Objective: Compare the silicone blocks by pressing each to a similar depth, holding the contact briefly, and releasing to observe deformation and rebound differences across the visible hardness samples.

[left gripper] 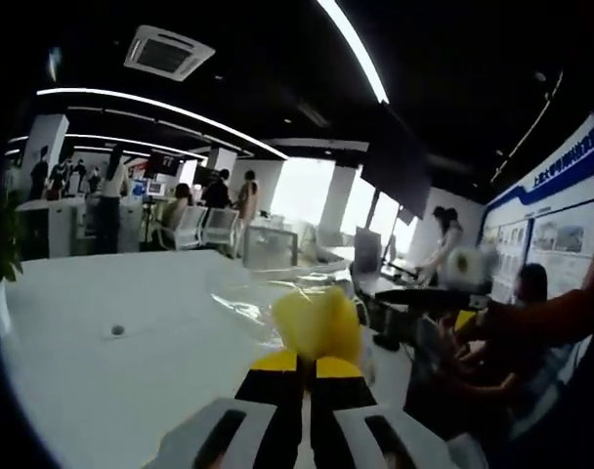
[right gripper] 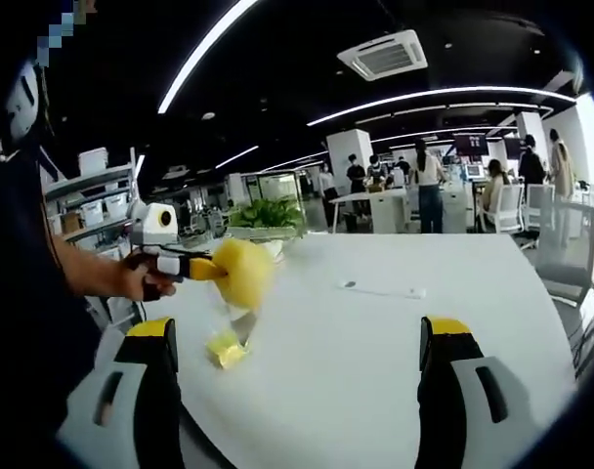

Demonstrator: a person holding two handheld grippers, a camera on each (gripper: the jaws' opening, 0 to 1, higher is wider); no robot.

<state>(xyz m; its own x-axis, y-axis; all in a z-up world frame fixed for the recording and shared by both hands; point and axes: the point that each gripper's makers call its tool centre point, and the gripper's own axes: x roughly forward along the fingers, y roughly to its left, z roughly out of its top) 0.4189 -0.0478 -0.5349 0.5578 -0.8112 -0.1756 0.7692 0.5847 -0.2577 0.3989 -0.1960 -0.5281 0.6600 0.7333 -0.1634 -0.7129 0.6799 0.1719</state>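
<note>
I've got the left gripper clamped on 1 yellow silicone block, lifted off the white table.
In the right gripper view that block sits left of centre, held by the left gripper coming in from the left; my right gripper has its jaws spread wide, holding nothing. 1 smaller yellow block lies on the table, lower left, below the held one.
</note>
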